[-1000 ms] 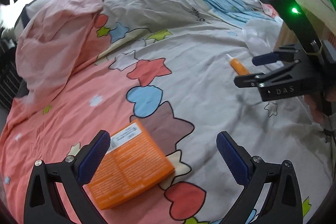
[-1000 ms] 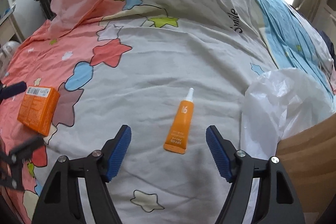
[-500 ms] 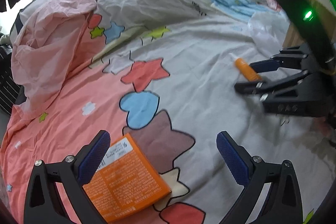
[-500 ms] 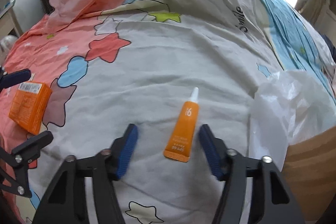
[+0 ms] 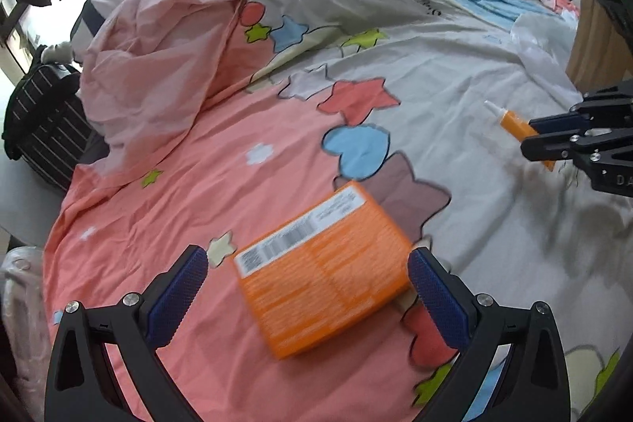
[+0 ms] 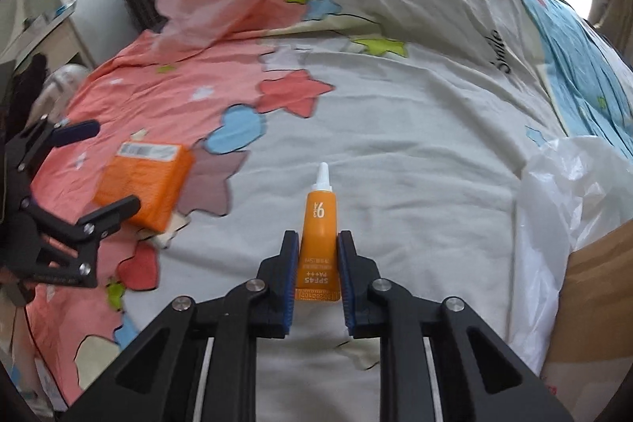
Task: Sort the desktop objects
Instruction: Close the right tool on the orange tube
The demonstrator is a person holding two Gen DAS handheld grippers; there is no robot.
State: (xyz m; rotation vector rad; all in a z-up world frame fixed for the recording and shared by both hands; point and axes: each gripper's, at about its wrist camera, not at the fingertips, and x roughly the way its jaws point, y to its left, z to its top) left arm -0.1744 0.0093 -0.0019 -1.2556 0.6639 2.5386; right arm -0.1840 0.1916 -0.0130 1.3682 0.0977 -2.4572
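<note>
Left wrist view: left gripper (image 5: 304, 287), jaws spread wide, nothing pressed between its blue pads; orange box (image 5: 322, 273) lying flat on the patterned bedspread (image 5: 455, 97), between the two fingers and touching neither, barcode label on its far end; orange tube (image 5: 514, 124) well to the right of the box, white cap pointing away, its rear end pinched in the right gripper (image 5: 532, 136); pink sheet (image 5: 158, 66) bunched up beyond the box, to the left.

Right wrist view: right gripper (image 6: 315, 263), jaws drawn narrow, both pads pressed on the flat rear end of the orange tube (image 6: 320, 220); tube lying on the grey part of the bedspread (image 6: 415, 129); orange box (image 6: 144, 184) to the left of the tube, well apart; left gripper (image 6: 95, 169) wide around the box; white plastic bag (image 6: 565, 208) to the right of the tube; brown cardboard (image 6: 593, 303) just beside the bag.
</note>
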